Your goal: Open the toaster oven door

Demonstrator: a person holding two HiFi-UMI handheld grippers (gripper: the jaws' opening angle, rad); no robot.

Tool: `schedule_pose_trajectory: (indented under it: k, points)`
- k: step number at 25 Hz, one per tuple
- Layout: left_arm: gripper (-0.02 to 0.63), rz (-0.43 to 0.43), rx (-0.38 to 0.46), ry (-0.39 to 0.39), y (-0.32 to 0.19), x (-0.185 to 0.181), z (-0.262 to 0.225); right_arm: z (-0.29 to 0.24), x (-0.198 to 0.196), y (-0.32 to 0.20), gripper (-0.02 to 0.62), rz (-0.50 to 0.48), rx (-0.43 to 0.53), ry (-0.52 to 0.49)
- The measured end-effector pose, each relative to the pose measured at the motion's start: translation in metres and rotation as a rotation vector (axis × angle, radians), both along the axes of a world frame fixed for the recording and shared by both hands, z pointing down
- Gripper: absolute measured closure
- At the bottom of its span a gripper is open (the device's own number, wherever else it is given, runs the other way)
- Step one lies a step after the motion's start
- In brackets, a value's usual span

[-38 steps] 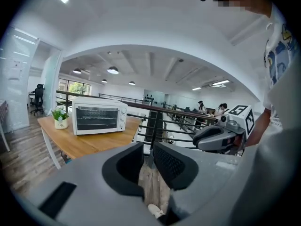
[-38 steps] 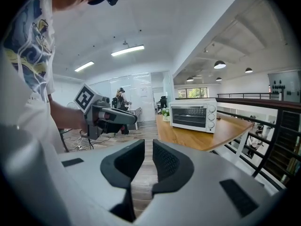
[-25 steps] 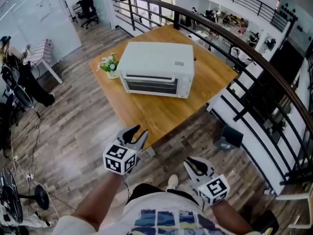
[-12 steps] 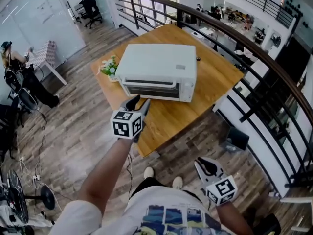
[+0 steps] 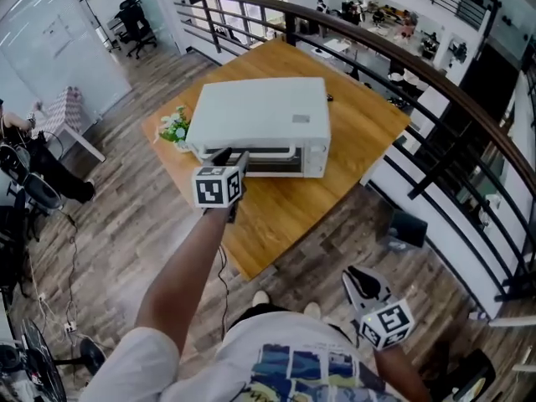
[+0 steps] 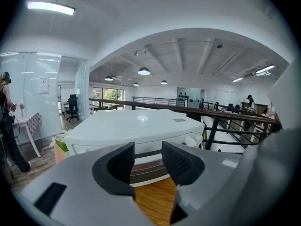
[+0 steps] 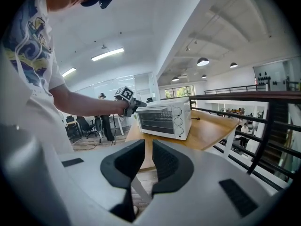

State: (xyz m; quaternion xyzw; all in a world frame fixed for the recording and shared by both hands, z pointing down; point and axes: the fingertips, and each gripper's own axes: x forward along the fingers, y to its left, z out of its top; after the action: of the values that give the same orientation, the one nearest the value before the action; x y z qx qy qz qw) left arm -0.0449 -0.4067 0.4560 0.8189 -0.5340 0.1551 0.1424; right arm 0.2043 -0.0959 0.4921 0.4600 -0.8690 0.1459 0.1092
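Observation:
The white toaster oven (image 5: 260, 111) stands on the wooden table (image 5: 335, 174) with its glass door closed. My left gripper (image 5: 233, 155) is stretched out to the left part of the oven's front, at its top edge. In the left gripper view the oven (image 6: 136, 128) fills the space ahead. The left gripper (image 6: 148, 155) has its jaws opening, with nothing between them. My right gripper (image 5: 358, 275) hangs low by the person's right side, far from the table. Its pads (image 7: 146, 160) stand a narrow gap apart and hold nothing. That view shows the oven (image 7: 164, 119) and the left gripper (image 7: 140, 104) at its door.
A small pot of flowers (image 5: 174, 128) sits on the table left of the oven. A dark curved railing (image 5: 419, 74) runs behind and to the right of the table. Wooden floor (image 5: 126, 224) lies to the left, where a person (image 5: 42, 170) stands.
My left gripper has gone forward from the table's near edge up to the oven's front. The right gripper has stayed low at the person's side.

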Motion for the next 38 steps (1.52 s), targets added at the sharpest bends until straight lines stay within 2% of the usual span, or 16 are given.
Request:
schedule_pose_trajectory:
  k: [11, 20, 31, 38]
  points:
    - [0.436, -0.001, -0.093, -0.009, -0.031, -0.002, 0.028, 0.002, 0.004, -0.023, 0.546, 0.064, -0.004, -0.02]
    - [0.433, 0.002, -0.122, 0.008, -0.034, -0.001, 0.031, 0.006, 0.001, -0.028, 0.548, 0.055, -0.005, -0.032]
    - [0.433, -0.027, -0.071, 0.011, -0.029, -0.001, 0.031, 0.007, -0.001, -0.018, 0.549, 0.041, -0.022, -0.033]
    - [0.433, -0.034, -0.07, 0.009, -0.019, -0.004, 0.031, 0.0, -0.001, -0.007, 0.549, 0.049, -0.023, -0.022]
